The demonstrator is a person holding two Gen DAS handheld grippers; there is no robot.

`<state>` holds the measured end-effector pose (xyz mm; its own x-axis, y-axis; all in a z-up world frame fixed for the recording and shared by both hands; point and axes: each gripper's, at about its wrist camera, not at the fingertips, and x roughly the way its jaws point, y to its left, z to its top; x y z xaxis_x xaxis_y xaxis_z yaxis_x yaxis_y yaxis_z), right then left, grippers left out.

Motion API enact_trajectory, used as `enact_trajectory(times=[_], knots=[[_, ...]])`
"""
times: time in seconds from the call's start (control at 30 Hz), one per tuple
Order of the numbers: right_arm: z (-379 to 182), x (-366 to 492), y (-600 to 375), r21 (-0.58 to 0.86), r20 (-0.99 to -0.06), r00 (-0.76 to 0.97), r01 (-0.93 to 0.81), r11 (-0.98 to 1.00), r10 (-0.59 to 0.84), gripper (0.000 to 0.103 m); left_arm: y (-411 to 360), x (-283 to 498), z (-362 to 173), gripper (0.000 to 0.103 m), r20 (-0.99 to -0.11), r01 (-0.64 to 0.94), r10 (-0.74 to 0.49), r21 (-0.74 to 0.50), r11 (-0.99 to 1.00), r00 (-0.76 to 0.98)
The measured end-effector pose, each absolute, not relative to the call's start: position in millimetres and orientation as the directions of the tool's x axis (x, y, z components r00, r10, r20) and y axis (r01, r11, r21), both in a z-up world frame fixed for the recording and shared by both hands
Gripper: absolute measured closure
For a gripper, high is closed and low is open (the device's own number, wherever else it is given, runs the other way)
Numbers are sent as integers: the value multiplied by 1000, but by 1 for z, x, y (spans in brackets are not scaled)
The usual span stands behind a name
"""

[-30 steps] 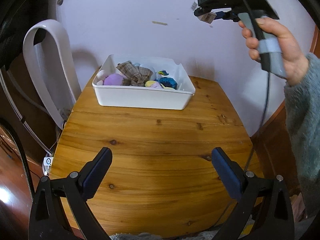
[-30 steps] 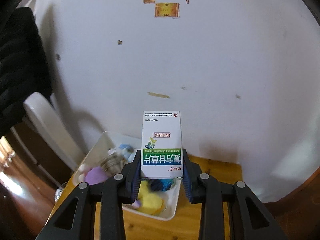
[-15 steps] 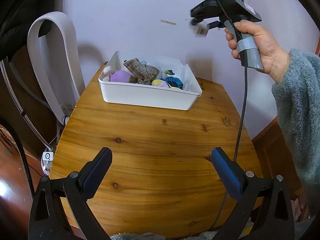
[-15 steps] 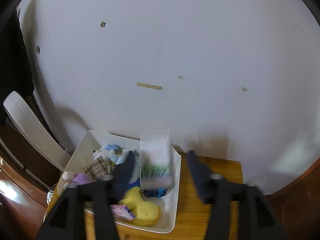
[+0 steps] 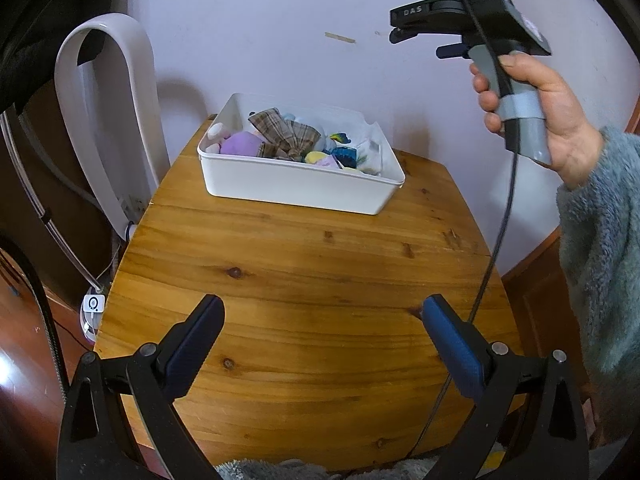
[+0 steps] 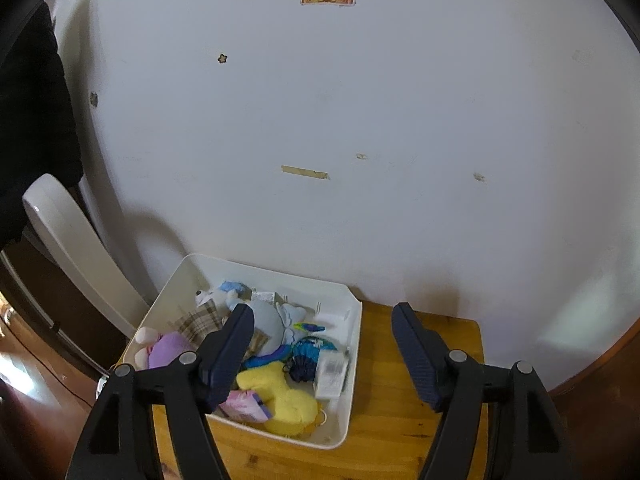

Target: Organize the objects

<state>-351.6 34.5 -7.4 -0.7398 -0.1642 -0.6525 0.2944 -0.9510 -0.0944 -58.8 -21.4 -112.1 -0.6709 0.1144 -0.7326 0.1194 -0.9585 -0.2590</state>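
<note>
A white bin (image 5: 296,188) stands at the far edge of the wooden table (image 5: 304,272), against the wall. It holds soft toys, a plaid bow (image 5: 286,136) and a white medicine box (image 6: 331,372) lying by its right wall. My right gripper (image 6: 324,340) is open and empty, held high above the bin (image 6: 352,360); it also shows in the left wrist view (image 5: 400,30). My left gripper (image 5: 320,340) is open and empty, low over the near part of the table.
A white looped fan (image 5: 108,112) stands left of the table, with cables and a plug (image 5: 93,304) below it. The wall (image 6: 360,120) rises right behind the bin. A yellow plush (image 6: 280,396) and purple plush (image 6: 172,348) fill the bin.
My right gripper opened and let go of the medicine box, which dropped into the bin's right side. My left gripper stayed open and barely moved.
</note>
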Motion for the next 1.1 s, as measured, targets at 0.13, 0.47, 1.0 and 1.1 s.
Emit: enact_trajectory(times=[0.13, 0.47, 1.0, 1.1], knots=[[-7, -335, 53, -61, -670, -722, 285, -957, -172, 31, -20, -58, -109, 3, -736, 116, 115, -255, -960, -668], [-25, -274, 109, -26, -743, -654, 244, -969, -145, 31, -12, -56, -98, 3, -747, 107, 101, -224, -969, -657], [-49, -172, 172, 43, -823, -559, 123, -991, -105, 23, 12, -66, -61, 3, -793, 84, 89, -174, -981, -603], [-50, -157, 171, 31, -834, -545, 113, -993, -88, 23, 17, -68, -52, 3, -798, 61, 104, -173, -983, -593]])
